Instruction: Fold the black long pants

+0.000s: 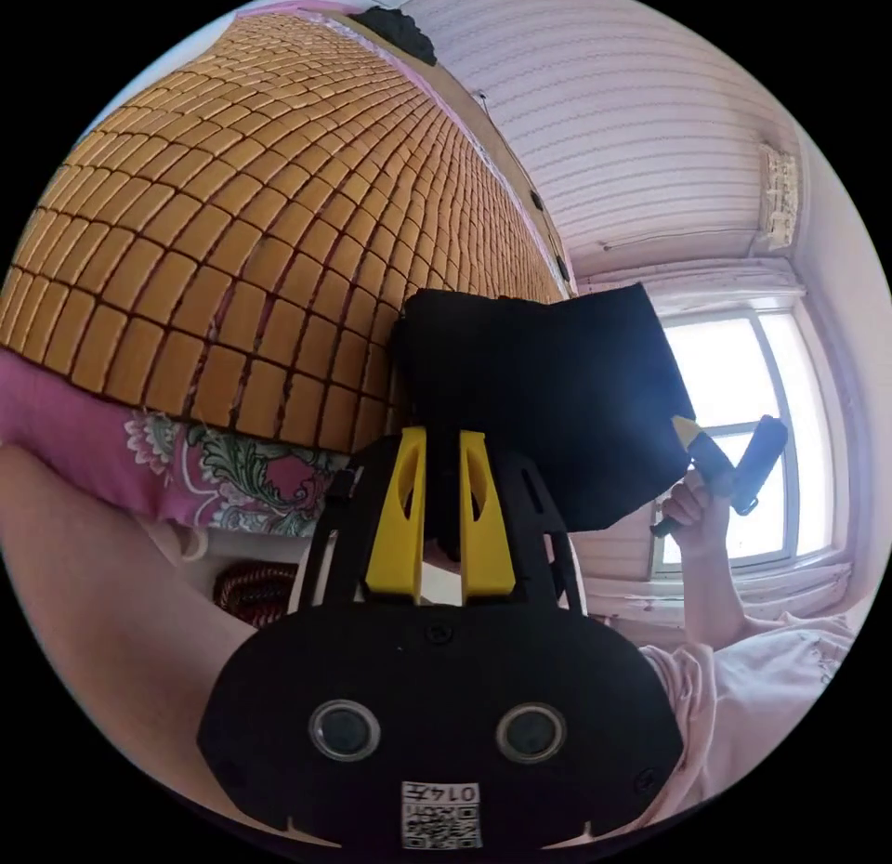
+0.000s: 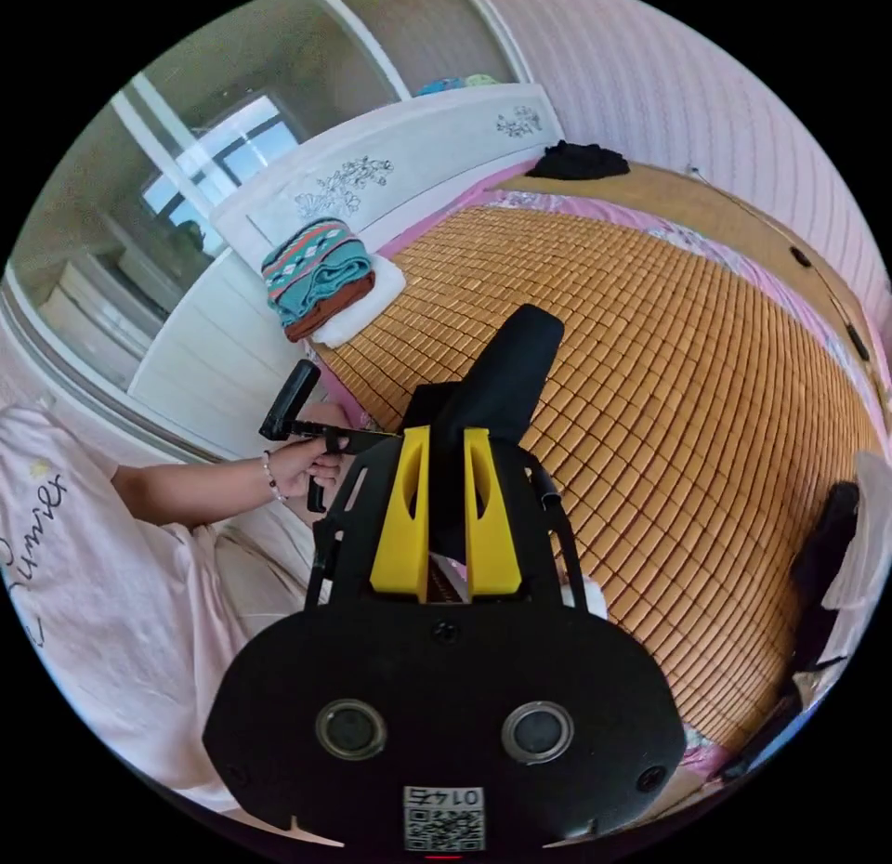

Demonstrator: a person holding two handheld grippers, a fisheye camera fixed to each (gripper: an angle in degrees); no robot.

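Holding the pants (image 1: 548, 390) aloft over the mat (image 1: 232, 223) edge: left gripper (image 1: 439, 474) and right gripper (image 2: 446, 478) each closed on black cloth.

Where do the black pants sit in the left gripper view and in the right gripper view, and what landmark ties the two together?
Left gripper view: the black pants hang mid-frame, right of centre, above the yellow jaws, in front of the window.
Right gripper view: the black pants rise from between the jaws at centre.
Shared landmark: the bamboo mat on the bed.
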